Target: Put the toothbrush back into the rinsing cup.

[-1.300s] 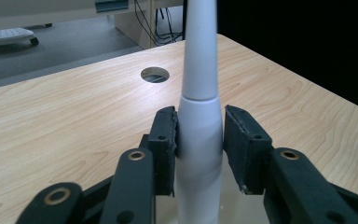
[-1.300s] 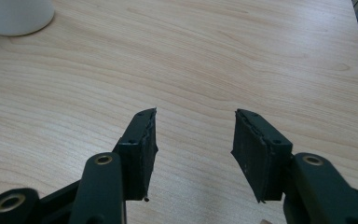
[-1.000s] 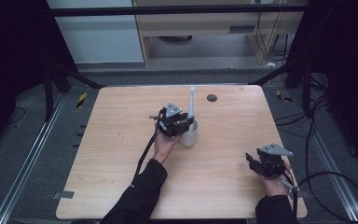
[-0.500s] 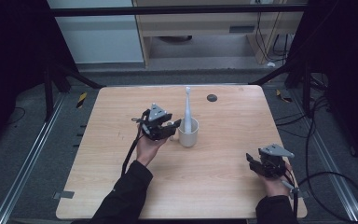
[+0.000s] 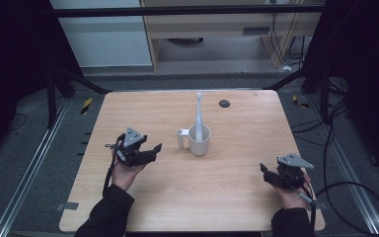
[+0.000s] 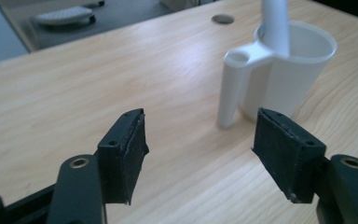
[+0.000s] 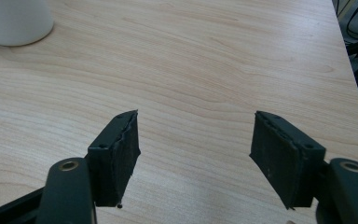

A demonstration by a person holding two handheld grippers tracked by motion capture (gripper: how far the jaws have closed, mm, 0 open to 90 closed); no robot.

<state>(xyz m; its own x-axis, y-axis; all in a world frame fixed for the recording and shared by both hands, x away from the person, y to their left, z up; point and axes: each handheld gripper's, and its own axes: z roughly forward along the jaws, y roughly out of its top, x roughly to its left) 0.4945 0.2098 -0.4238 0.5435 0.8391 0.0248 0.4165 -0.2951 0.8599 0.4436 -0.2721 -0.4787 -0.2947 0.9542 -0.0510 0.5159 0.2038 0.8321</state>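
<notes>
- Right gripper (image 5: 268, 174) at the near right corner of the table (image 5: 143, 207), jaws spread wide with bare wood between them; they have just been opening. Well apart from the work.
- Left gripper (image 5: 150, 150) low over the table on the near left, jaws also wide and empty, just been opening. It aims at the cup (image 5: 200, 140), which stands near it but not touching.
- Cup stands upright near the table's middle. White, probably hard plastic: light, stiff, smooth-walled, so likely slippery under flat pads. An open rim, walls may flex a little if squeezed hard.
- A side tube (image 6: 233, 88) is moulded to the cup on the left gripper's side, narrower than the body. Judged the best hold: it fits between the jaws, whereas the cup body looks too wide.
- Toothbrush (image 5: 198, 114) stands in the cup, leaning on the rim, head up. Slim, rigid, top-heavy; the handle above the rim is the place to pinch it. Lifting the cup fast could tip it out.
- Dark round hole (image 5: 224, 103) in the table beyond the cup, well apart.
</notes>
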